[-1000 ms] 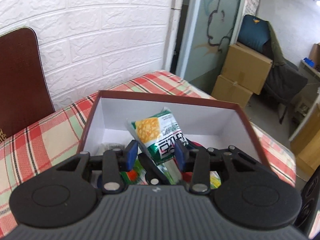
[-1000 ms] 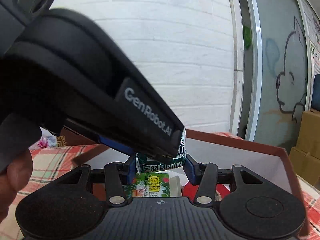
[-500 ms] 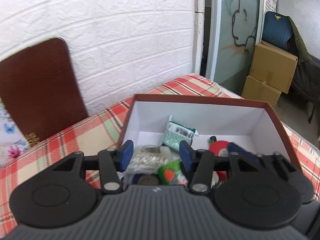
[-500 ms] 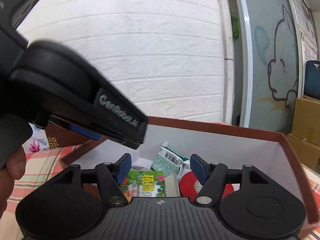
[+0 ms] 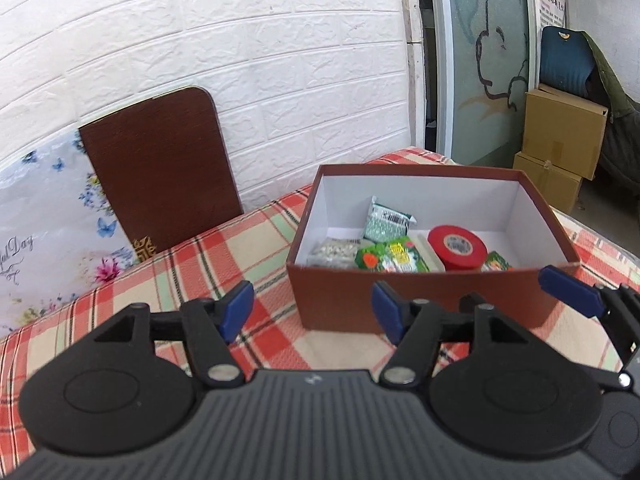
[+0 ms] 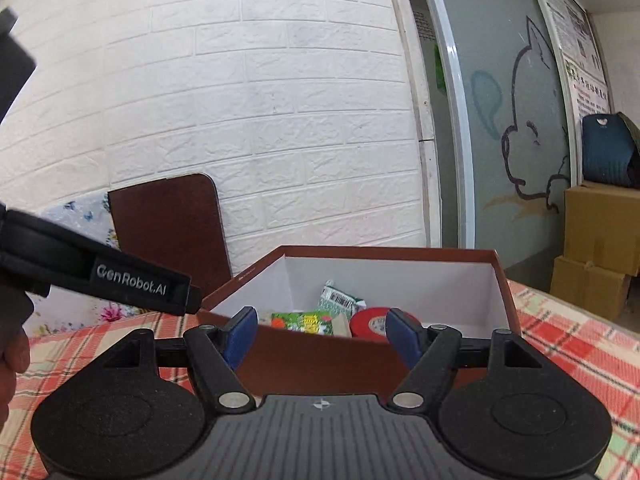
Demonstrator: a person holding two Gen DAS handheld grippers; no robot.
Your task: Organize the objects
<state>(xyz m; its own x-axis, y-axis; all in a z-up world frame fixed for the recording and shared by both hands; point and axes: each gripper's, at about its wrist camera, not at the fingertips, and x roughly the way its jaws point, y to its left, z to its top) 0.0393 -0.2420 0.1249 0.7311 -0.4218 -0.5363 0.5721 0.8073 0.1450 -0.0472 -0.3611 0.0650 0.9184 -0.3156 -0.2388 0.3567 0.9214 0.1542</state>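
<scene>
A brown box (image 5: 420, 296) with a white inside stands on the plaid cloth. It holds a green snack packet (image 5: 387, 222), a red tape roll (image 5: 458, 246), a green and red packet (image 5: 390, 258) and a clear bag of pale bits (image 5: 334, 252). My left gripper (image 5: 312, 312) is open and empty, in front of the box at its left. My right gripper (image 6: 320, 336) is open and empty, just in front of the box (image 6: 320, 356); the packets (image 6: 304, 322) and tape (image 6: 372, 322) show over the rim. One right fingertip (image 5: 568, 290) shows in the left wrist view.
A dark brown board (image 5: 160, 176) leans on the white brick wall beside a floral cloth (image 5: 44, 216). Cardboard boxes (image 5: 560, 148) and a blue chair stand by the door at right. The left gripper's body (image 6: 100, 276) crosses the right wrist view at left.
Both grippers have pulled back out of the box and opened wider. The green snack packet that the left gripper held now lies inside the box.
</scene>
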